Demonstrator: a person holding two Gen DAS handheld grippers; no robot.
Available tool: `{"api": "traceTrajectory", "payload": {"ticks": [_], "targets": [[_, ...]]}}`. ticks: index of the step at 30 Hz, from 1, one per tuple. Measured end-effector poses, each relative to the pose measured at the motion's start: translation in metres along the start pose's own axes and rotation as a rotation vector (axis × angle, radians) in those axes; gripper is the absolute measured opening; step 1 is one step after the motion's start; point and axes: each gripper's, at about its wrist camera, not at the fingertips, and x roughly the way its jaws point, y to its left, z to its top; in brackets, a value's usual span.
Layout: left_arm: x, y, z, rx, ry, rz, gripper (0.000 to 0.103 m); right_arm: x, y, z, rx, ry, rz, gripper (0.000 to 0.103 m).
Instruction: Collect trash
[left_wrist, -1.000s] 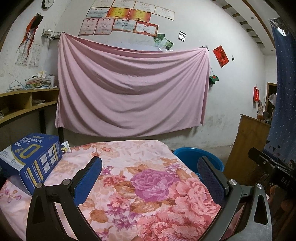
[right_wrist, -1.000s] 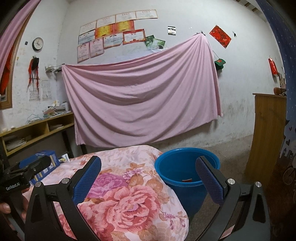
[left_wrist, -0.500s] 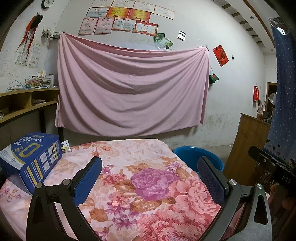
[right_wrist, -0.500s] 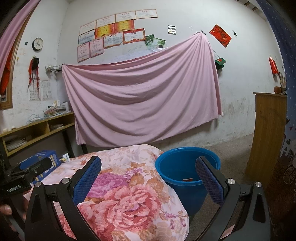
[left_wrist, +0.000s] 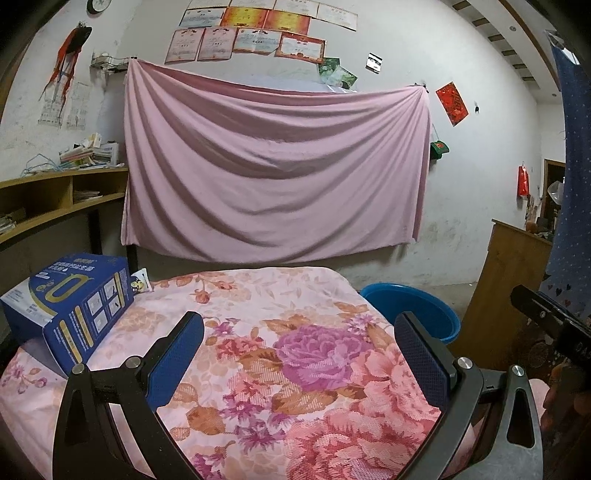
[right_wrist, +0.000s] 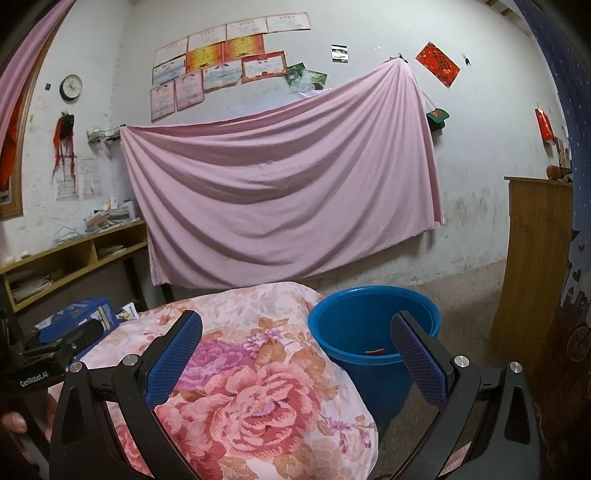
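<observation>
Jaws on both my tools stand wide with nothing between them: the left gripper (left_wrist: 299, 354) hangs over the floral quilt (left_wrist: 258, 314), the right gripper (right_wrist: 295, 354) over the quilt's edge. Off my left finger I see a blue carton (left_wrist: 70, 306) lying on the quilt, with a small printed packet (left_wrist: 139, 282) just behind it. Beside the bed, on the floor, stands the blue bucket (right_wrist: 332, 332) with a red scrap (right_wrist: 374, 352) at its bottom. Farther back I see a wooden cabinet (right_wrist: 532, 258), and a pink sheet (left_wrist: 273, 162) draped on the far wall.
</observation>
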Motion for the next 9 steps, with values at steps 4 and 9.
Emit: {"api": "traceTrajectory", "payload": {"ticks": [4, 9], "targets": [[0.0017, -0.0004, -0.0018, 0.004, 0.001, 0.000, 0.101, 0.0005, -0.0008, 0.0006, 0.002, 0.002, -0.002, 0.103], [0.0028, -0.0012, -0.0039, 0.002, 0.007, -0.002, 0.101, 0.0013, -0.0020, 0.0007, 0.004, 0.005, 0.000, 0.103]]}}
